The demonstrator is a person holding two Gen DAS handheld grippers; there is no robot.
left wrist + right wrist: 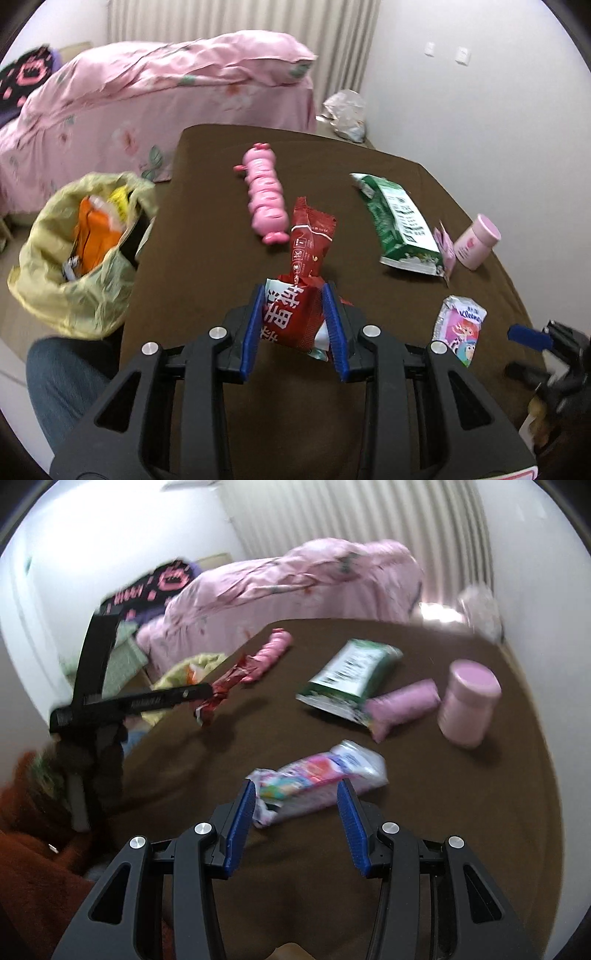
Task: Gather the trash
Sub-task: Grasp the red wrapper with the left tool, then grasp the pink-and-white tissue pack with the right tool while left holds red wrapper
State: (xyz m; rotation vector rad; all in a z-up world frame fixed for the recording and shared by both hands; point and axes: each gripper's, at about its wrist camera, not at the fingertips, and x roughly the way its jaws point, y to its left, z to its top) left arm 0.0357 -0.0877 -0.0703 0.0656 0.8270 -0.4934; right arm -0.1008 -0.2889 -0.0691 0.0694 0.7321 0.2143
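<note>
Trash on the brown table [207, 229] is being gathered one piece at a time into the yellow bag [74, 273], which hangs off the table edge to the left of the left tongs [297, 314]. Those tongs are pinching a red snack wrapper [303, 280]: both blue pads press its lower half, and its twisted top sticks up and forward past the tips. My reading is that the step in hand is carrying this wrapper to the bag. The bag's mouth is open, with orange and yellow packets already inside. The next move calls for bringing the tips over that mouth and only then letting go, since a light wrapper dropped at the rim could slide to the floor.

The right tongs [297, 812] are spread, with nothing gripped. A tissue pack [321, 775] lies on the table just ahead of the tips; its near end reaches in between the two pads, but neither pad clearly touches it. It looks like the next piece to take, and that would call for easing forward and down before closing.

Farther ahead of the right tongs lie a green carton [351, 675], a small pink packet [402, 705] touching its near corner, and a pink jar [469, 705] standing upright just beside that. A pink toy [266, 195] lies ahead of the left tongs, beyond the wrapper; it may not be trash at all.
</note>
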